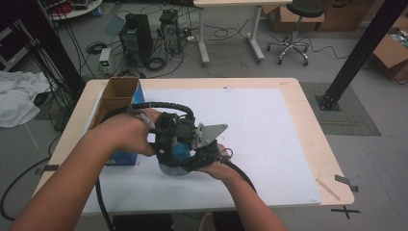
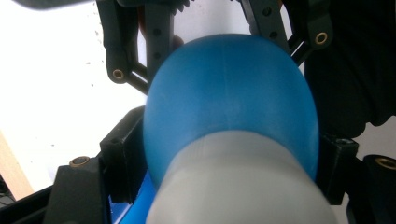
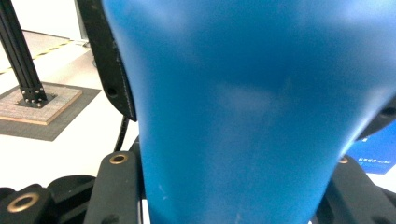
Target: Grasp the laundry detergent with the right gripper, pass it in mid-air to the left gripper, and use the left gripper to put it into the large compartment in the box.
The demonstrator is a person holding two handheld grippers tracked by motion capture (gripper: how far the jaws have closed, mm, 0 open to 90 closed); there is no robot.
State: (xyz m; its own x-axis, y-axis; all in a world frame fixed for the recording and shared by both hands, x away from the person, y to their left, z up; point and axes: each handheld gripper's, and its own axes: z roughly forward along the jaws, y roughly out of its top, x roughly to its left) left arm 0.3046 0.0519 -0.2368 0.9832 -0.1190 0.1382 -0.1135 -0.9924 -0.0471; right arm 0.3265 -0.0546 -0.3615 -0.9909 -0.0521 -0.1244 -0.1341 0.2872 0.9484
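1. Surface: a light wooden table [image 1: 308,125], most of its top covered by a white sheet [image 1: 260,139] with scattered dark specks.
2. An open cardboard box [image 1: 118,94] with blue printed sides stands at the table's left edge, just behind the person's left hand [image 1: 127,132].
3. Both forearms enter from the bottom of the high view and meet over the sheet's left-centre, the two grippers pressed close together there.
4. The object in hand is a blue bulb with a grey end [image 1: 180,151], held between the two grippers just above the sheet. What kind of object it is cannot be told.
5. Left gripper [image 1: 168,130]: in its own view the bulb [image 2: 229,107] sits between the black jaws, blue part farther off, grey end nearer the camera. The jaws are clamped on the bulb's sides.
6. Right gripper [image 1: 204,147], with its grey three-cornered plate on top: in its view the blue body [image 3: 252,112] lies between the jaws, which are closed tight against it.
7. Room: grey floor; two computer towers [image 1: 149,33] amid loose cables behind the table; a white desk and a black stool [image 1: 296,29] farther back; cardboard cartons at the right; a black metal post [image 1: 356,57] on a dark mat; white cloth [image 1: 17,96] at the left.
8. Black tape marks lie on the floor by the table's right front corner.
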